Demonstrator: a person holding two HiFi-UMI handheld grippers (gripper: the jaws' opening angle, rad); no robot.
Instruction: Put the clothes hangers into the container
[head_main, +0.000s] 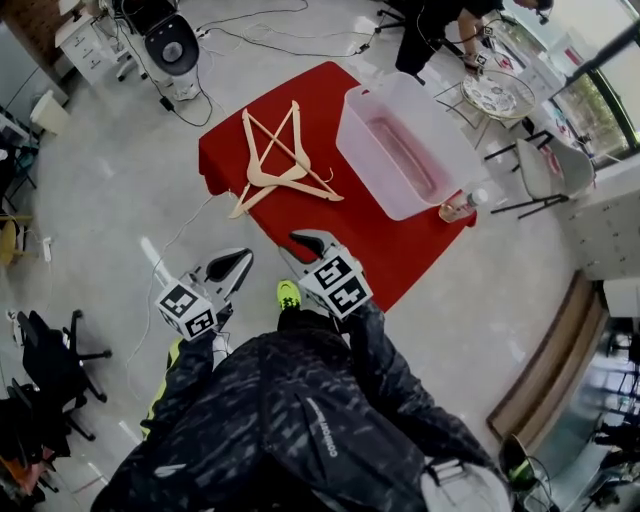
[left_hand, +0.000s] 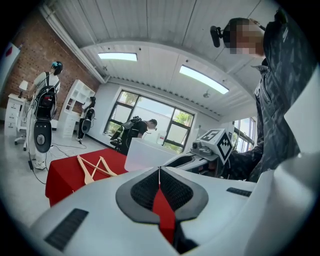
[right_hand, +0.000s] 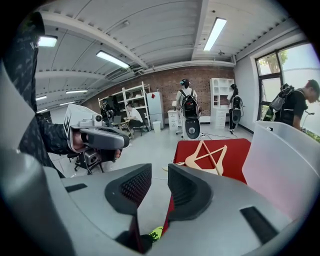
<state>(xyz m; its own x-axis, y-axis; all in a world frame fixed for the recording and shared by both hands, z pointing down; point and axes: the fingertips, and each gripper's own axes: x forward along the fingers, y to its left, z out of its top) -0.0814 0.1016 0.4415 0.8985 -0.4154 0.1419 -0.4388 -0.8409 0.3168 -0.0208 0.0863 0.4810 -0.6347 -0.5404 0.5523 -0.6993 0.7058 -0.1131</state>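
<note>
Several pale wooden clothes hangers (head_main: 280, 160) lie crossed in a pile on the red-covered table (head_main: 400, 250), left of the translucent plastic container (head_main: 405, 150), which looks empty. Both grippers hover at the table's near edge, well short of the hangers. My left gripper (head_main: 240, 262) is off the table's left corner; its pads meet, with nothing between them (left_hand: 159, 170). My right gripper (head_main: 305, 242) is over the near edge, its jaws apart with nothing between them (right_hand: 159, 182). The hangers (right_hand: 207, 155) and container (right_hand: 280, 160) lie ahead of it.
A small bottle (head_main: 462, 207) stands at the table's right corner beside the container. A round side table (head_main: 497, 95) and a chair (head_main: 545, 165) are to the right. A person (head_main: 430, 30) stands beyond the table. Cables run over the floor; office chairs (head_main: 50, 360) stand at left.
</note>
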